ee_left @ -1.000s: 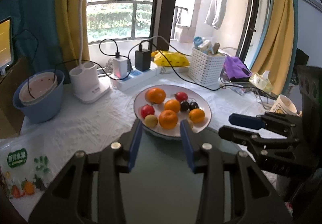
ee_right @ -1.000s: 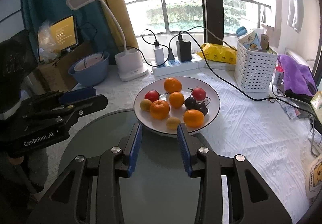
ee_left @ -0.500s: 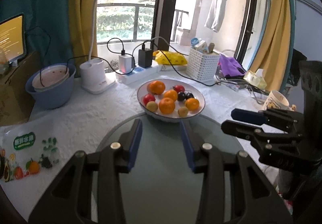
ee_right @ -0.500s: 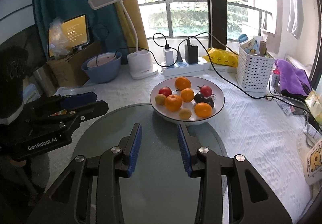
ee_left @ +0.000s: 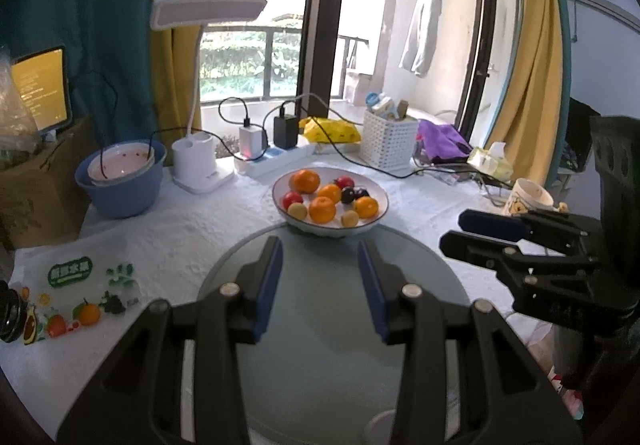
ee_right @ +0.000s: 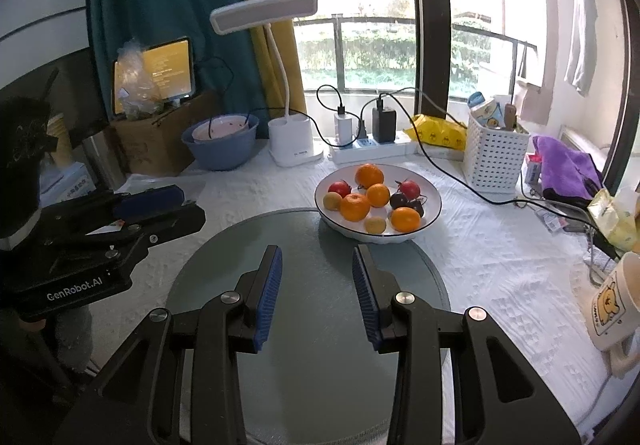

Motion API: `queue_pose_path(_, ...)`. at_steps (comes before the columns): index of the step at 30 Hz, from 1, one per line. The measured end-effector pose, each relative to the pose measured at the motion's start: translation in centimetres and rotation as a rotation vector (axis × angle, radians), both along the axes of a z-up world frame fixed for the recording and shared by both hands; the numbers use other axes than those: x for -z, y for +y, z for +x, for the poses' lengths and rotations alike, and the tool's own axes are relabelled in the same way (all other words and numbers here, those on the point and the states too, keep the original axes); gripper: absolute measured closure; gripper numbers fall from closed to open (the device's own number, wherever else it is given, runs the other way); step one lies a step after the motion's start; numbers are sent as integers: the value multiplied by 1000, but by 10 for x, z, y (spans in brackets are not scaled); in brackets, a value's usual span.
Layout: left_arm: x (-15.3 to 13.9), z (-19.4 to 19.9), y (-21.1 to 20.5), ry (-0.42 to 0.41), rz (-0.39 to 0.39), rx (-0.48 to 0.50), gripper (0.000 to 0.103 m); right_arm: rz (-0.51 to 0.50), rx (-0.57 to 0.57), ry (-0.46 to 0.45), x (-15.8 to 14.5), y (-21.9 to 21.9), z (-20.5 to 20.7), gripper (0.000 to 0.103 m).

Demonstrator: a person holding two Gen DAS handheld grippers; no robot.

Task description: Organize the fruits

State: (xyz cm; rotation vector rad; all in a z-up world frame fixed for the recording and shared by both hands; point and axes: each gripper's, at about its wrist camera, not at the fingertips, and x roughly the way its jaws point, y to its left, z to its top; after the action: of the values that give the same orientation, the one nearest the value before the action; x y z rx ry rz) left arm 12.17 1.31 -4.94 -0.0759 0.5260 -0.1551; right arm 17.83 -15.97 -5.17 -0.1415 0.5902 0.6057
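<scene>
A white plate [ee_left: 332,231] [ee_right: 376,239] stands on the white tablecloth, at the far edge of a round grey glass disc [ee_left: 320,345]. It holds several oranges [ee_left: 322,210] [ee_right: 354,206], two red fruits [ee_left: 293,199], dark plums [ee_left: 348,195] and small yellow fruits [ee_left: 350,218]. My left gripper [ee_left: 319,245] [ee_right: 190,205] hovers over the disc, well short of the plate, open and empty. Beside it on the right, my right gripper [ee_right: 317,251] [ee_left: 456,231] is also open with nothing between its blue pads.
At the back stand a blue bowl [ee_left: 120,181], a white desk lamp [ee_left: 200,165], a power strip with cables [ee_left: 272,159] and a white basket [ee_left: 386,143]. A mug [ee_right: 612,305] sits at the right. A fruit-printed bag [ee_left: 72,297] lies at the left.
Both grippers have drawn back from the plate and risen slightly, so the plate looks smaller and farther away. The gaps between their fingers look the same.
</scene>
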Motion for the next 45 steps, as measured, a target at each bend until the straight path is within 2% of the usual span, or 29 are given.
queue_pose_path(13, -30, -39, -6, -87, 8, 2, 62, 23, 20, -85, -28, -18, -37, 64)
queue_pose_path(28, -75, -74, -15, -205, 26, -12, 62, 82, 70, -229, -77, -46, -77, 64)
queue_pose_path(30, -80, -80, -16, -221, 25, -11, 57, 91, 75, -250, -84, -50, -83, 64)
queue_pose_path(32, -83, -86, -16, -238, 14, -9, 26, 96, 83, -266, -90, -54, -88, 64)
queue_pose_path(34, -87, -92, -12, -269, -12, -14, 22, 98, 89, -280, -94, -56, -91, 64)
queue_pose_path(35, -89, -95, -11, -276, -15, -22, 22, 101, 95, -287, -97, -58, -93, 60)
queue_pose_path(36, -92, -97, -10, -284, -20, -29, 22, 107, 100, -292, -100, -59, -95, 49)
queue_pose_path(38, -97, -101, -6, -298, -30, -48, 18, 122, 108, -300, -104, -63, -99, 37)
queue_pose_path(39, -99, -104, -5, -303, -30, -58, 14, 125, 112, -304, -105, -65, -101, 34)
queue_pose_path(40, -101, -106, -4, -307, -29, -66, 6, 126, 120, -306, -106, -67, -103, 34)
queue_pose_path(41, -102, -108, -3, -315, -27, -77, 4, 127, 125, -306, -106, -68, -103, 34)
queue_pose_path(45, -103, -116, -4, -332, 4, -102, 4, 132, 152, -293, -104, -73, -102, 34)
